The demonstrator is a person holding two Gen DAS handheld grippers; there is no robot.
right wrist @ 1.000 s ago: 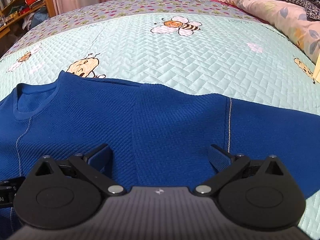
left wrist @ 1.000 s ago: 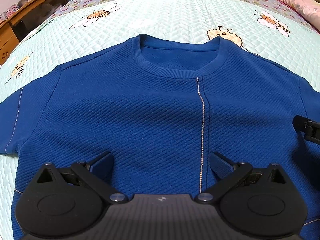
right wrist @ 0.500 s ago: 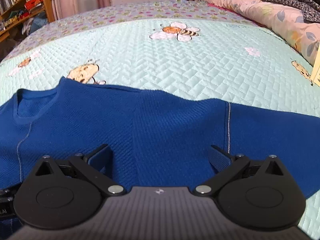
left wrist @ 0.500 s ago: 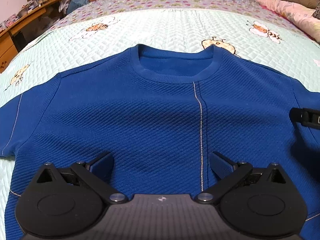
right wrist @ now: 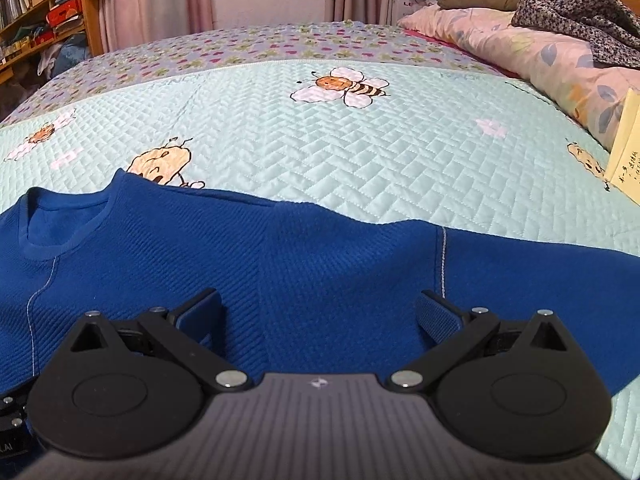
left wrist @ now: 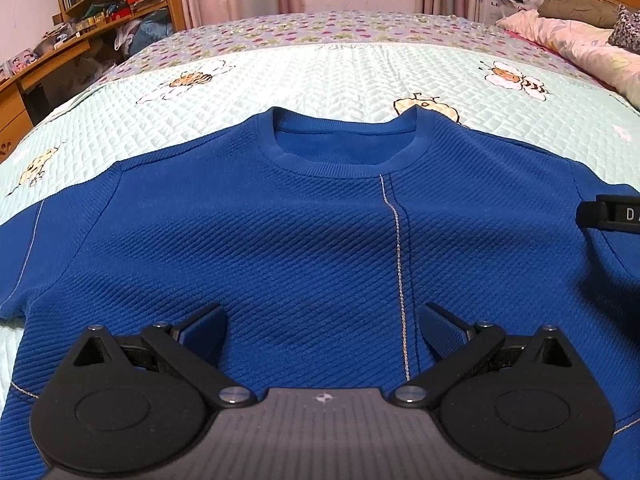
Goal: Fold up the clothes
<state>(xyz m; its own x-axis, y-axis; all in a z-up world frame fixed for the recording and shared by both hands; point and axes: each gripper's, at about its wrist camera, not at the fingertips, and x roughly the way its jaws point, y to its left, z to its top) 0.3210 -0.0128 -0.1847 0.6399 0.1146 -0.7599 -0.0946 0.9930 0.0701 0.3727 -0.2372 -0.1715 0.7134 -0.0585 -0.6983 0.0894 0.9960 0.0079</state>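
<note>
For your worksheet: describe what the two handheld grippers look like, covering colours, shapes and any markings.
Both look alike. The left gripper and the right gripper each have a grey ribbed body with a small white logo, two black rounded plates joined by silver pivot pins, and blue textured finger pads. No hands or sleeves show.

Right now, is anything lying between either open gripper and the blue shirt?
Nothing visible. The left gripper and right gripper are both open directly over the blue shirt, spread flat on the quilt.

Bed (left wrist: 320,80) with bee-print quilt, blue shirt (left wrist: 280,240) spread flat on it
</note>
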